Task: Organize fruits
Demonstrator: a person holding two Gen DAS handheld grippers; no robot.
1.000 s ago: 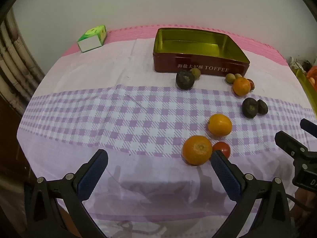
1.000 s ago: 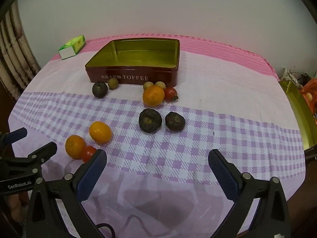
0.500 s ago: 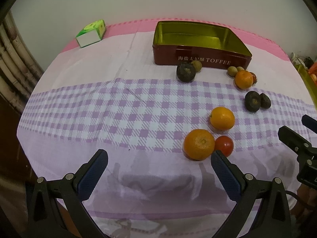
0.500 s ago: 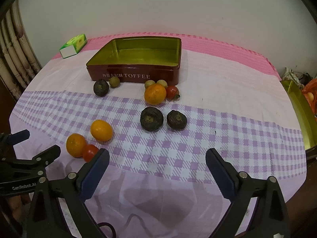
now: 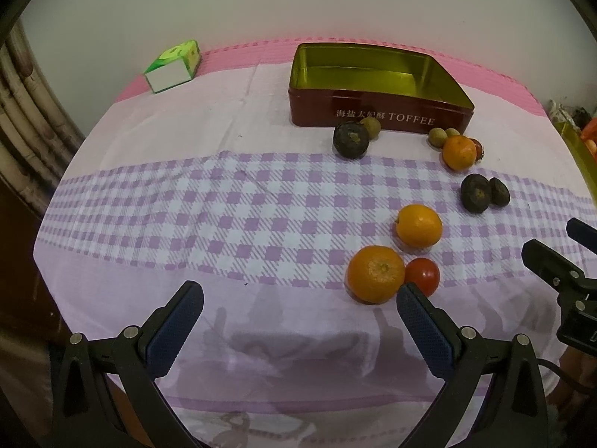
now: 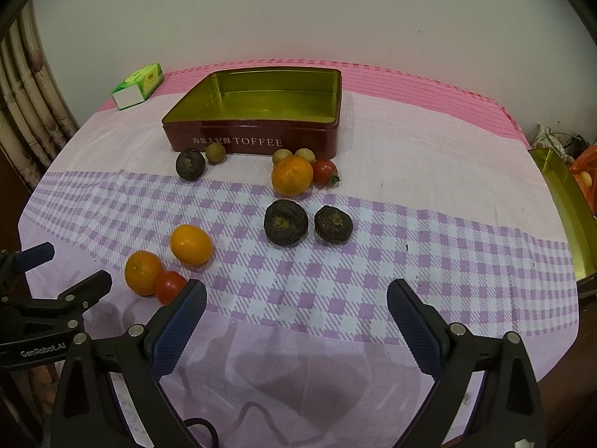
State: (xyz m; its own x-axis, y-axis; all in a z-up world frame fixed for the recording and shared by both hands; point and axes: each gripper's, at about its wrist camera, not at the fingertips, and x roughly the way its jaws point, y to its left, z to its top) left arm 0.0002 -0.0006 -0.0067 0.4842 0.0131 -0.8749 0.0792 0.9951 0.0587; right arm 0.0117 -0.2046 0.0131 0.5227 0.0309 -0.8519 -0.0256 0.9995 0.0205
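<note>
An empty red TOFFEE tin (image 5: 377, 112) (image 6: 257, 138) stands at the back of the table. Loose fruit lies in front of it: oranges (image 5: 376, 274) (image 5: 419, 225) (image 6: 292, 175), tomatoes (image 5: 422, 275) (image 6: 324, 171), dark round fruits (image 5: 351, 140) (image 6: 286, 223) (image 6: 333, 224) and small yellowish fruits (image 6: 215, 152). My left gripper (image 5: 298, 310) is open and empty above the near table edge, its right finger just before the nearest orange. My right gripper (image 6: 296, 308) is open and empty, in front of the two dark fruits.
A green and white carton (image 5: 173, 66) (image 6: 138, 86) lies at the back left. A second gold tin (image 6: 567, 209) sits off the table's right edge. A curtain (image 6: 22, 119) hangs at the left. The table carries a pink and purple checked cloth (image 6: 410, 261).
Both views have tilted slightly, so the tin and fruit sit a little higher in frame. Both grippers stay open and no fruit has moved.
</note>
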